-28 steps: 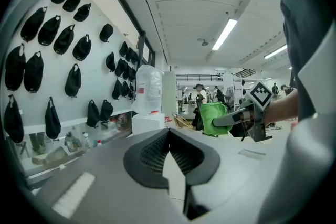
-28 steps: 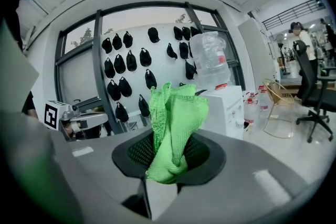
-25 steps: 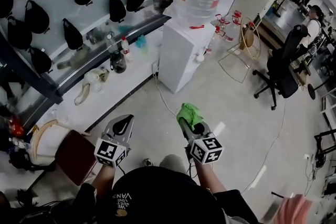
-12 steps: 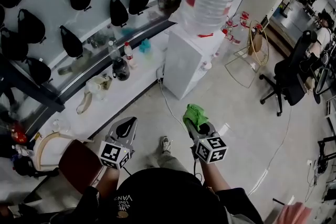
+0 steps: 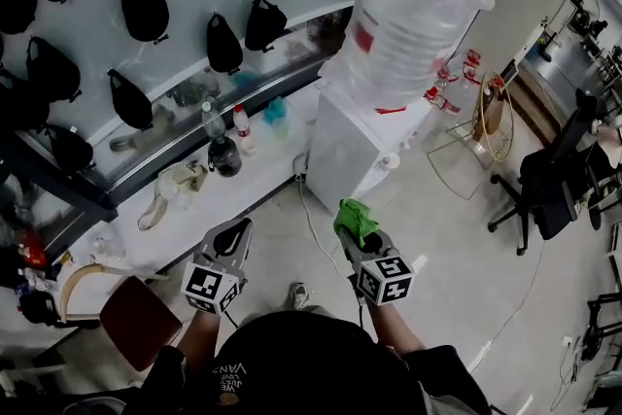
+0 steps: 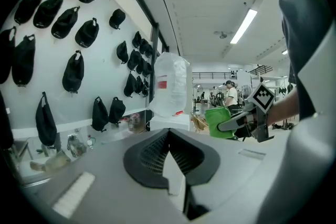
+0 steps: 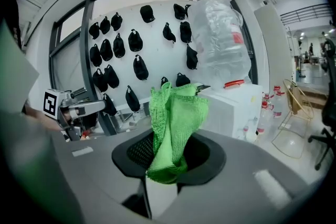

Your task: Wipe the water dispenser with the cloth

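The water dispenser [image 5: 352,154] is a white cabinet against the wall, with a big clear bottle [image 5: 412,15] upside down on top. It stands ahead of both grippers and a little to the right, apart from them. My right gripper [image 5: 354,225] is shut on a bright green cloth [image 5: 351,216], which sticks up bunched out of the jaws [image 7: 174,124]. Behind the cloth, the right gripper view shows the dispenser [image 7: 237,112] and its bottle [image 7: 219,39]. My left gripper [image 5: 232,235] is level with the right one, shut and holding nothing. The left gripper view shows the dispenser [image 6: 169,124] far ahead.
Black bags [image 5: 144,3] hang on the white wall. A low ledge [image 5: 209,194] below them carries bottles [image 5: 222,149] and rags. A cable [image 5: 313,228] runs across the floor from the dispenser. A gold wire rack [image 5: 476,141] and an office chair [image 5: 549,182] stand to the right, a red stool [image 5: 136,320] at lower left.
The person has walked closer to the dispenser, which now looms larger and nearer the middle of the head view. Both grippers keep their pose, and the cloth stays gripped.
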